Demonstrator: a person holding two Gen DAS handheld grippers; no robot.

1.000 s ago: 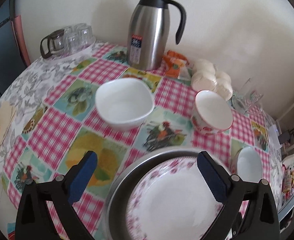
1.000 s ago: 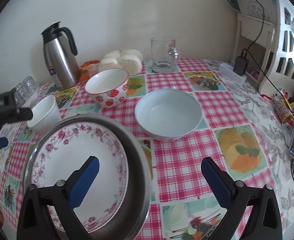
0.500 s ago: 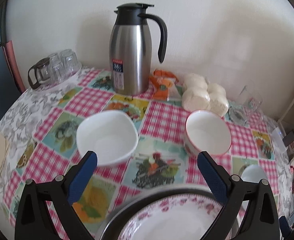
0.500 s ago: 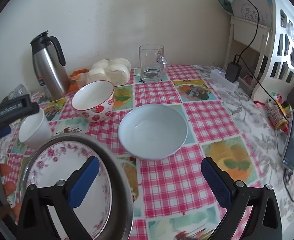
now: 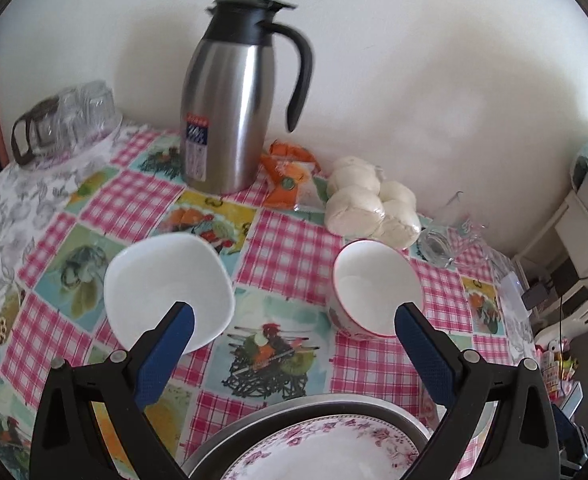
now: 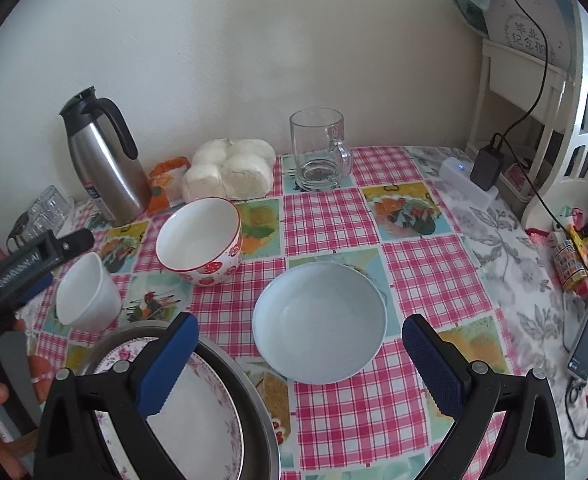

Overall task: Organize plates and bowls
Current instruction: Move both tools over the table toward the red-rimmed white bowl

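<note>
Bowls (image 6: 319, 328) on table untouched; left tongs (image 5: 294, 316) & right tongs (image 6: 299, 326) both wide open, holding nothing.

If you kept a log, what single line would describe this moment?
left gripper: open, empty | right gripper: open, empty, facing blue bowl | floral plate: in metal pan | strawberry bowl, white bowl: unstacked

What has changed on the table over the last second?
Both grippers pulled back from the floral plate, open and empty: left gripper, right gripper. Nothing was grasped or released. The plate, white bowl, strawberry bowl and pale blue bowl stayed put.
</note>
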